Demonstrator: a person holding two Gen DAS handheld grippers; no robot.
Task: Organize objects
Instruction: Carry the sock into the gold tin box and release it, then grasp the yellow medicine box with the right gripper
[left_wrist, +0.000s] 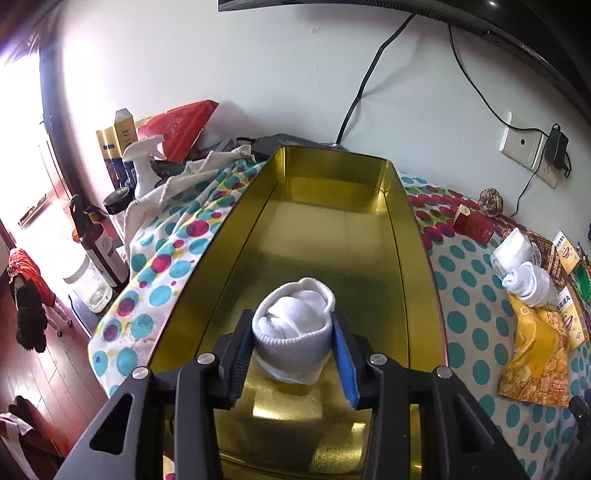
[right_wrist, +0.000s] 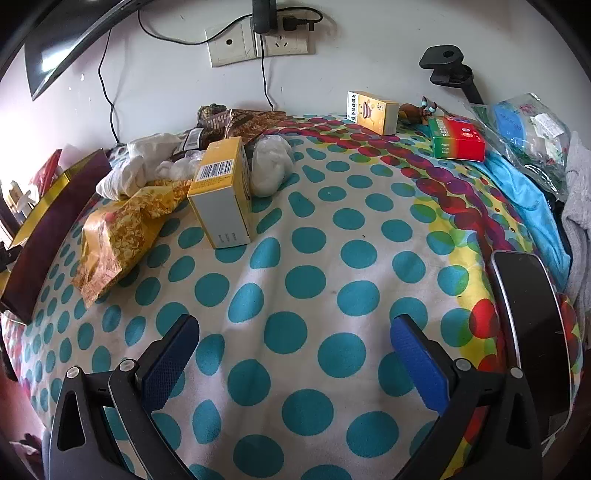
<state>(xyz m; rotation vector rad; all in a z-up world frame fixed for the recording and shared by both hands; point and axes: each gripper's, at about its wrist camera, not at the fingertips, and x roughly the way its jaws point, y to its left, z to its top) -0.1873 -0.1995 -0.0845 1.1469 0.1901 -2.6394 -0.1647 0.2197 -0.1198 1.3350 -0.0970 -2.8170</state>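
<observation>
The left tongs were clamped on a rolled white sock above the open gold tin. The right tongs stood apart and empty over the polka-dot tablecloth; at their eleven o'clock stood a yellow barcoded box, its lettering unreadable.

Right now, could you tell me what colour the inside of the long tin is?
Shiny gold inside the tin, clearest in the left wrist view.
</observation>
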